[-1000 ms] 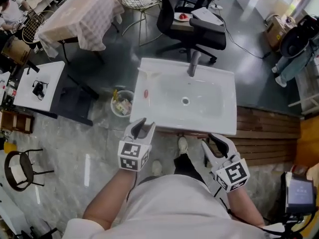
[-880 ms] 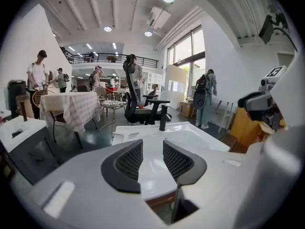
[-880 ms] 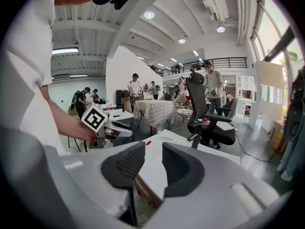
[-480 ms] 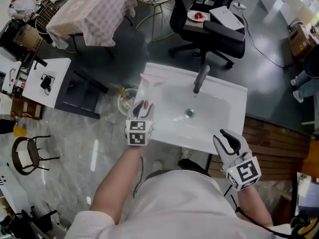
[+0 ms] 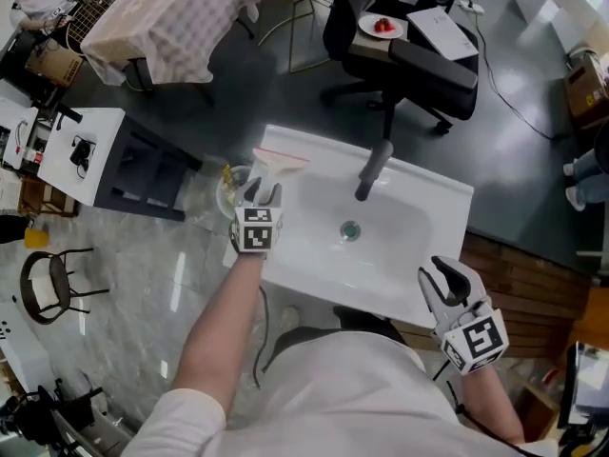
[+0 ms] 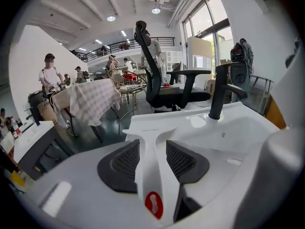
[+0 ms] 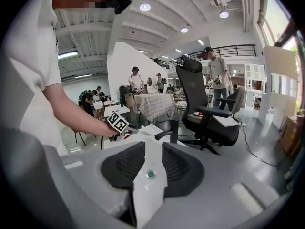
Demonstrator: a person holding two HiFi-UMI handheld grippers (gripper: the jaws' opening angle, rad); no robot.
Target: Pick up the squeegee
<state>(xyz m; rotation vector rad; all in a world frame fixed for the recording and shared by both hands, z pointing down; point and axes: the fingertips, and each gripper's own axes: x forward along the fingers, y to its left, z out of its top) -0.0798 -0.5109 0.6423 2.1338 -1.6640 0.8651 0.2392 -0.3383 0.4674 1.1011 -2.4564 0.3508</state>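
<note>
Squeegee (image 5: 278, 163) lies flat on the sink's (image 5: 409, 255) left rim: white, blade toward the far left corner, handle with a red hang-hole pointing back at the person. Left gripper (image 5: 263, 191) is over that handle. Its jaws have just been opening and stand wide, one pad on each side of the handle, not clamped on it. Right gripper (image 5: 449, 276) hangs by the sink's near right corner, jaws a little apart, nothing between them; only the basin and drain (image 7: 151, 174) show through the gap.

Around: black faucet (image 5: 371, 171) at the basin's back, well apart from the squeegee. Small round bin (image 5: 228, 190) with scraps sits on the floor just beside the sink's left edge, under the left gripper. Black office chair (image 5: 404, 50) stands behind the sink, next to a plate (image 5: 379, 27) with something red on it. Table under a checked cloth (image 5: 166, 22) far left, white side table (image 5: 71, 150) nearer.

Surface: glossy white basin, bare. Room: grey marbled floor (image 5: 143, 284) near, dark floor farther, wood slats (image 5: 533, 274) at right. People stand in the open hall behind.
</note>
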